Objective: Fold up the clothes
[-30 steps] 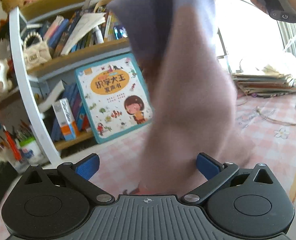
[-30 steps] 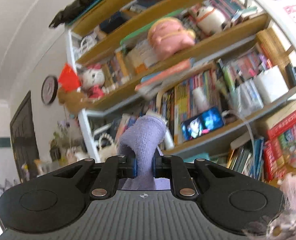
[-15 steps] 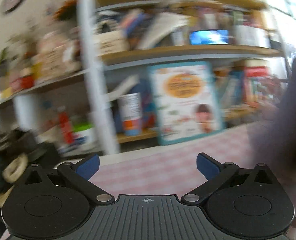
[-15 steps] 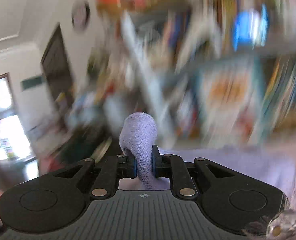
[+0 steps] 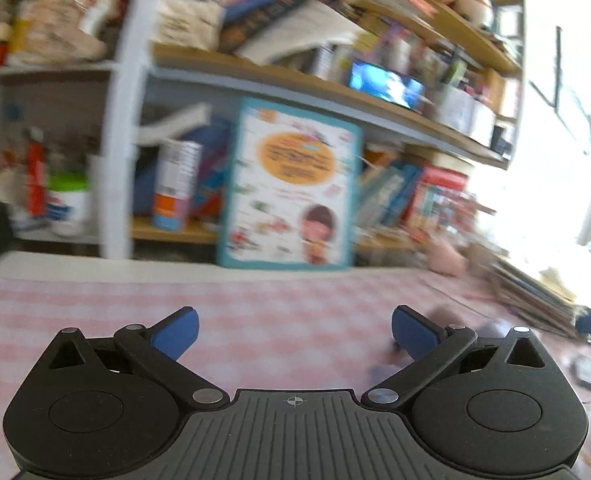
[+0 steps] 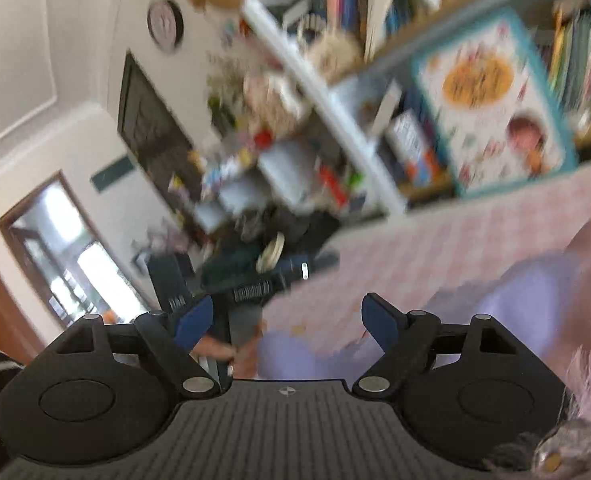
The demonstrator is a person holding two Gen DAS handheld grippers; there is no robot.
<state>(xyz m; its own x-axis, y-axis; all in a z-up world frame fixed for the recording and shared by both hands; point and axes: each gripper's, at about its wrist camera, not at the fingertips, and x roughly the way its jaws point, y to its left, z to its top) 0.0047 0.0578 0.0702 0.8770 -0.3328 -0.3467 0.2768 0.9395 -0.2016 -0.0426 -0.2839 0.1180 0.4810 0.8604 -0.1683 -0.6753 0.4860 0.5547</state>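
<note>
A lavender and pink garment (image 6: 535,304) lies on the pink checked tablecloth (image 6: 435,248) at the right of the right wrist view, blurred by motion. My right gripper (image 6: 287,326) is open and empty, just left of the cloth. My left gripper (image 5: 293,334) is open and empty above the tablecloth (image 5: 255,304). The garment does not show clearly in the left wrist view.
A bookshelf (image 5: 295,92) full of books stands behind the table, with a large children's book (image 5: 291,188) leaning against it. A stack of papers (image 5: 535,288) lies at the right. Dark objects (image 6: 255,272) sit past the table's left edge.
My right gripper swung down toward the table and opened, letting go of the lavender cloth. The left gripper stayed open and turned away from the hanging garment toward the bookshelf.
</note>
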